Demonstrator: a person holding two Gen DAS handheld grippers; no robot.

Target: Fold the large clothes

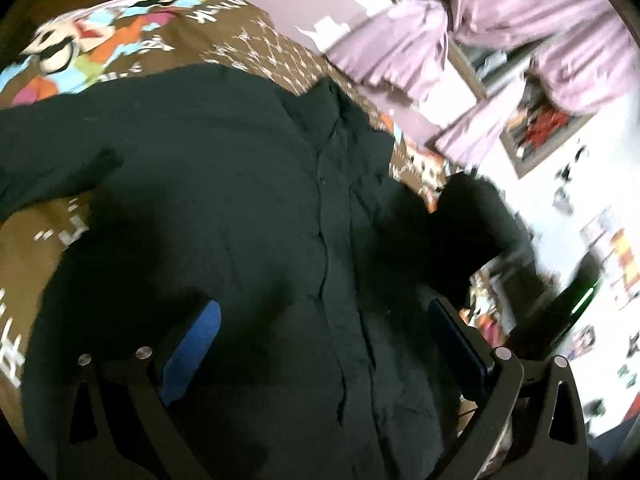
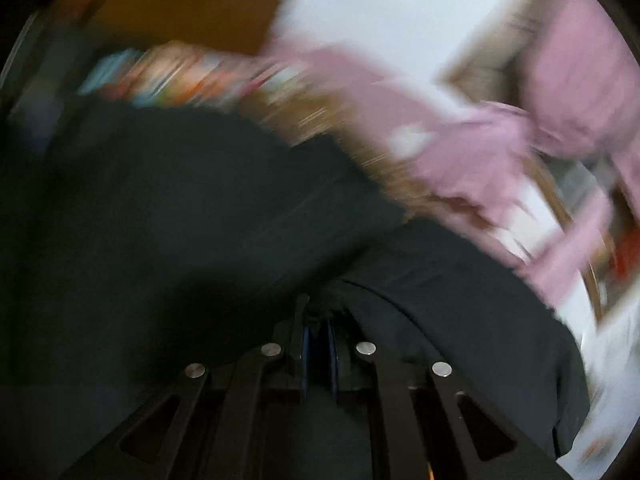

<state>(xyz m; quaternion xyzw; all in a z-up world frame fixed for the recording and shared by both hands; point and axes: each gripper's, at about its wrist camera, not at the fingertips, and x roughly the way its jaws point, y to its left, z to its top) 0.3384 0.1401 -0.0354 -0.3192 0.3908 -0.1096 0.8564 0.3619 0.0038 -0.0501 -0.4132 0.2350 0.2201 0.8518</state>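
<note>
Dark shirt (image 1: 224,184) lies spread across our patterned bedspread (image 1: 112,40) | our right gripper (image 2: 319,344) pinches a fold of it, jaws closed | our left gripper (image 1: 324,344) hangs wide open, empty | risk: the thin pinch slips, the fold collapses

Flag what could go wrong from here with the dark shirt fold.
1. The right gripper is shut on a small bunch of the dark shirt; it may slip out.
2. The left gripper is open over the shirt, so nothing anchors it; the shirt could drag across the patterned bedspread.
</note>
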